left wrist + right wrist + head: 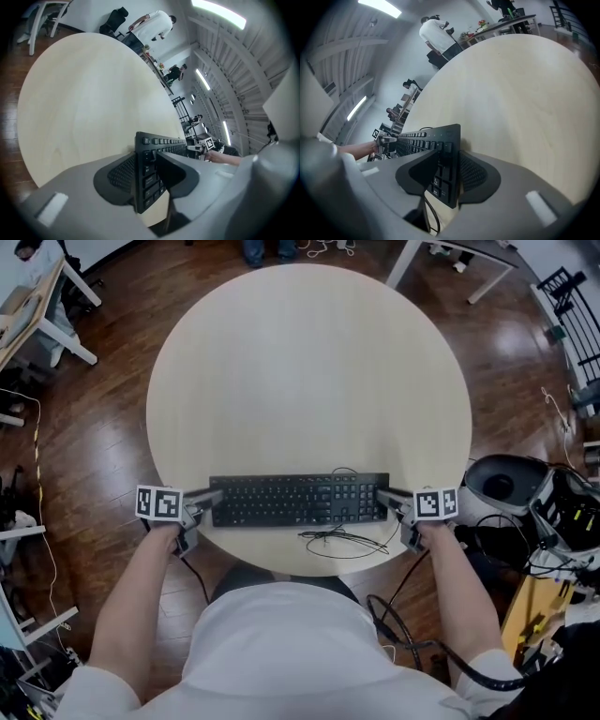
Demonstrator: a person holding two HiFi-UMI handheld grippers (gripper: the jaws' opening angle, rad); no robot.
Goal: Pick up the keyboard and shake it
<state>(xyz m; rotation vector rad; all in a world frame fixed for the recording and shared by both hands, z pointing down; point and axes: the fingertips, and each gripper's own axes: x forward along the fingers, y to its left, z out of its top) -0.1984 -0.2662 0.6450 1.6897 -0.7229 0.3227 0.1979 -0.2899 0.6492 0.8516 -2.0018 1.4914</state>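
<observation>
A black keyboard (298,500) lies flat near the front edge of the round pale wooden table (309,371), its loose cable (342,542) looped in front of it. My left gripper (214,495) has its jaws pressed on the keyboard's left end. In the left gripper view, that end of the keyboard (146,174) is pinched between the left gripper's (145,161) pads. My right gripper (382,495) clamps the right end. The right gripper view shows the keyboard's (417,138) edge squeezed between the right gripper's (447,164) pads.
A round dark bin (502,484) and tangled cables stand on the floor to the right. White desk legs (66,334) are at the far left, another desk (450,259) at the far right. People stand far off in both gripper views.
</observation>
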